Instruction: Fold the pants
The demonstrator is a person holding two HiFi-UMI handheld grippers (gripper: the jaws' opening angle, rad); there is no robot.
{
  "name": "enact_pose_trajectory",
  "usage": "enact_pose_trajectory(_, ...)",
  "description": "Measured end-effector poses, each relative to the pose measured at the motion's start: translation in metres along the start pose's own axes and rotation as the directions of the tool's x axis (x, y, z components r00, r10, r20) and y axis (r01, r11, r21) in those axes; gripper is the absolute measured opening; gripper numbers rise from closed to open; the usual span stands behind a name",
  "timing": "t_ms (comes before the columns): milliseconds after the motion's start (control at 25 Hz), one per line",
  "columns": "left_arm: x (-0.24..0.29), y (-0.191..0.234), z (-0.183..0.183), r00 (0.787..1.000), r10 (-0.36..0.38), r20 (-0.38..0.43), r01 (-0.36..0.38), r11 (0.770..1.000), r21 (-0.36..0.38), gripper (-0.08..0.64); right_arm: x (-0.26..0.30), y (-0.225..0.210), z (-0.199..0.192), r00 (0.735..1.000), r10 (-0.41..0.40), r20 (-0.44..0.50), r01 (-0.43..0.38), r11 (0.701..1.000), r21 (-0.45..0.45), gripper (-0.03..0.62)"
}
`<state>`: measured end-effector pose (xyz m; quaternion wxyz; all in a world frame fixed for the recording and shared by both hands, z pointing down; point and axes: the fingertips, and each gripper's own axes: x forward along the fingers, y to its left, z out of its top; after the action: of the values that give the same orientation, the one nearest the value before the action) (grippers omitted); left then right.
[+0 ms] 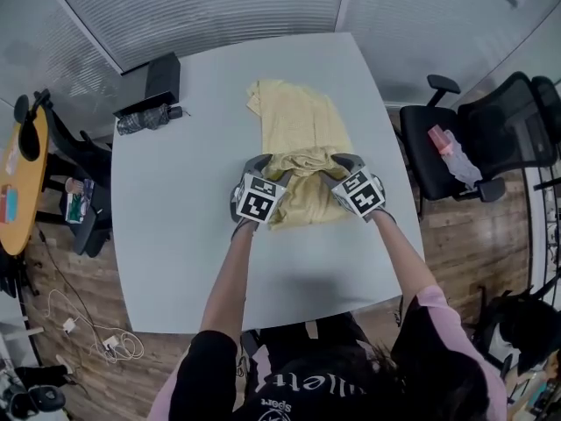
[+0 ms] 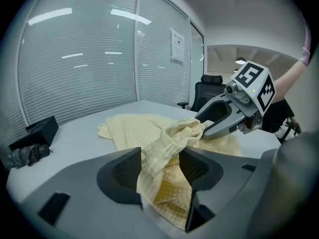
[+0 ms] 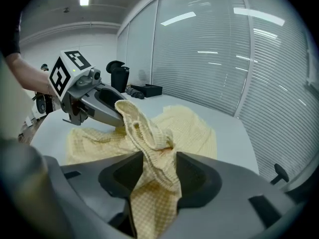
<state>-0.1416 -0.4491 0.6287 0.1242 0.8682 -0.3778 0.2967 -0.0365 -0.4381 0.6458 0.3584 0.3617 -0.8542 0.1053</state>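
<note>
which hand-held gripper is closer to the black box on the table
Left. The left hand-held gripper is at the pants edge facing the black box; the right hand-held gripper is at the far edge.

Your worktop (image 1: 175,244) is pale grey with rounded corners. The yellow pants (image 1: 296,125) lie along its middle, running from the far side toward you. Their far part rests flat on the surface, while the near end is bunched and rumpled. At the far left corner a black box (image 1: 163,77) sits at the edge. Just beside it, on your side, lies a dark bundle (image 1: 145,119).
</note>
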Motion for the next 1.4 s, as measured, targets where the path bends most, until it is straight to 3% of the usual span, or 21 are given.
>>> enact_pose_trajectory(120, -0.008, 0.003, -0.004, 1.000, 0.015, 0.005, -0.014, 0.999, -0.043, 0.239, -0.010, 0.005, 0.001, 1.000, 0.015, 0.017, -0.016, 0.999, 0.030, 0.217)
enact_pose_trajectory(280, -0.025, -0.001, 0.002, 1.000, 0.022, 0.015, -0.021, 0.999, -0.047, 0.239, -0.031, 0.010, 0.010, 0.997, 0.025, 0.067, -0.028, 0.998, 0.047, 0.236)
enact_pose_trajectory(560, -0.080, -0.025, 0.027, 0.989, 0.060, 0.138, -0.052, 0.997, -0.063, 0.239, -0.078, 0.041, 0.035, 0.976, 0.094, 0.198, -0.105, 0.993, 0.045, 0.184)
enact_pose_trajectory(1000, -0.169, -0.108, 0.060, 0.961, 0.062, 0.268, -0.071, 0.997, 0.024, 0.236, -0.170, 0.094, 0.051, 0.922, 0.140, 0.361, -0.164, 0.986, 0.035, 0.135)
enact_pose_trajectory(1240, -0.212, -0.154, 0.066, 0.943, 0.092, 0.320, -0.099, 0.995, 0.007, 0.233, -0.218, 0.122, 0.040, 0.902, 0.164, 0.400, -0.179, 0.984, -0.001, 0.126)
enact_pose_trajectory(1400, -0.230, -0.190, 0.062, 0.942, 0.093, 0.323, -0.101, 0.995, 0.010, 0.230, -0.250, 0.138, 0.024, 0.881, 0.190, 0.433, -0.218, 0.976, 0.015, 0.118)
